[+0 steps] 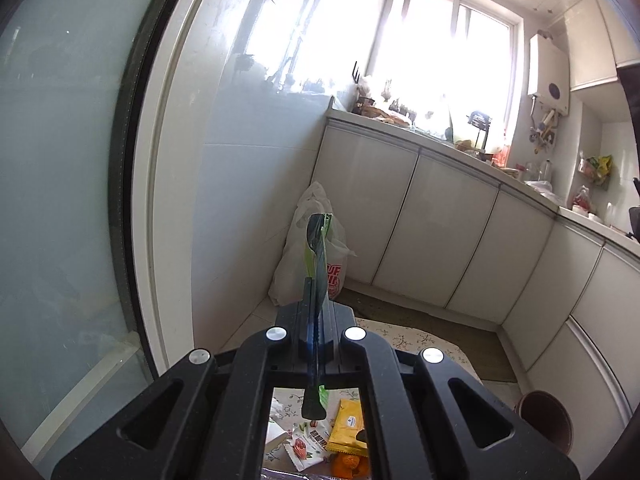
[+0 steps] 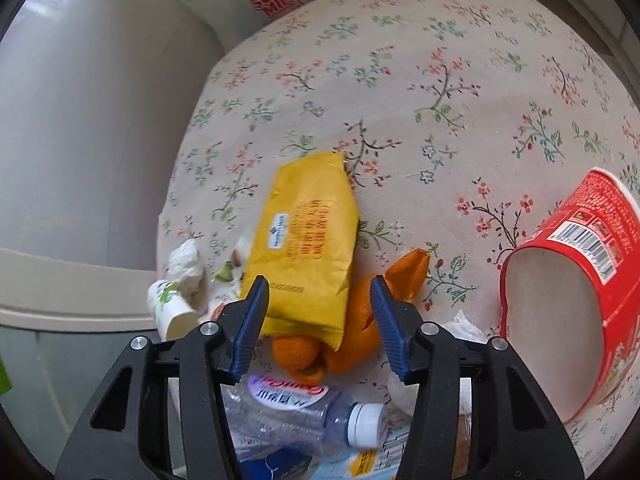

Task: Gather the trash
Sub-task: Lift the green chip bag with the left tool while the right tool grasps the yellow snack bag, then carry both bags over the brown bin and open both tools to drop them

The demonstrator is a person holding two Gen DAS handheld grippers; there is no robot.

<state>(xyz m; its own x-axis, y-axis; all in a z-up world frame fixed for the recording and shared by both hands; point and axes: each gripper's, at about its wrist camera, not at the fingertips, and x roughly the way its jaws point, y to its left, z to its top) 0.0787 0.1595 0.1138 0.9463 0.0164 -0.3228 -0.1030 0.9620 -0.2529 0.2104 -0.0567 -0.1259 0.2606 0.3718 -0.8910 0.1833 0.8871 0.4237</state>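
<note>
My left gripper [image 1: 316, 292] is shut on a thin dark and green wrapper [image 1: 318, 244], held edge-on high above the table. Below it lie a yellow packet [image 1: 349, 424] and snack wrappers [image 1: 308, 442]. My right gripper [image 2: 318, 288] is open, its blue pads either side of the yellow packet [image 2: 308, 240], just above it. Orange peel [image 2: 360, 320] lies under the packet. A crushed clear bottle [image 2: 304, 416] lies near the gripper base. A red paper cup [image 2: 568, 300] lies on its side at the right. A crumpled tissue [image 2: 186, 266] and a small white cup [image 2: 170, 312] lie at the left.
The table has a floral cloth [image 2: 440, 80]. A white plastic bag [image 1: 316, 256] stands on the floor in the corner by white cabinets [image 1: 440, 220]. A brown bin [image 1: 546, 420] stands on the floor at the right. A glass door [image 1: 60, 200] is at the left.
</note>
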